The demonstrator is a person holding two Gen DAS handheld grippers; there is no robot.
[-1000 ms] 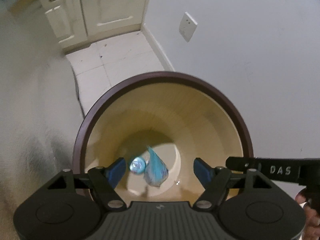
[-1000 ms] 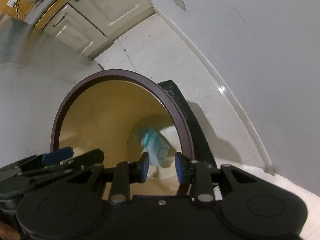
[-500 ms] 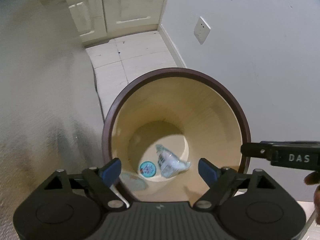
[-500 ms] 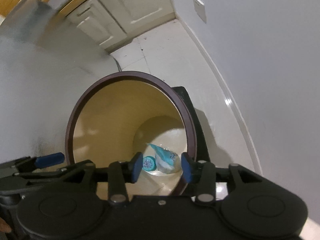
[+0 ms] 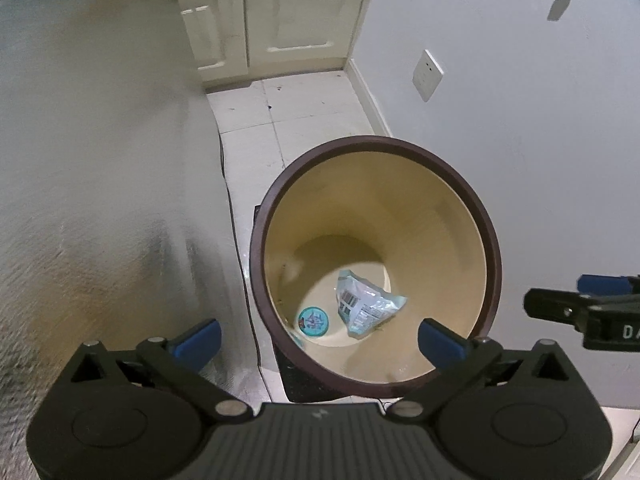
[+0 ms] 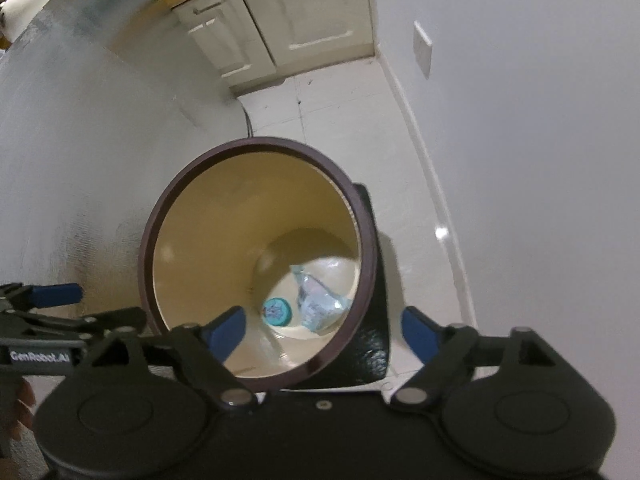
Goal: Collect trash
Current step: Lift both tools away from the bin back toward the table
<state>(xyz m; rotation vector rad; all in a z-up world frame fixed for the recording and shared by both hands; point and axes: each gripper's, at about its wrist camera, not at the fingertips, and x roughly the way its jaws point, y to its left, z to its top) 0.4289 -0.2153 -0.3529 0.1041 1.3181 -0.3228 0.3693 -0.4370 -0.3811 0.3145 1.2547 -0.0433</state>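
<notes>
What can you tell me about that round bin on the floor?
The bin is a tall round tub with a dark brown rim and smooth cream inside, plastic by its look. It stands upright and open on pale floor tiles, beside a grey wall. At its bottom lie a crumpled pale blue wrapper and a round teal lid. Nothing touches its rim.

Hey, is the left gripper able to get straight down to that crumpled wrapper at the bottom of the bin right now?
Probably yes. The left gripper is opening, empty, above the bin, which has no lid. The wrapper lies uncovered beside a round teal lid, though deep down.
</notes>
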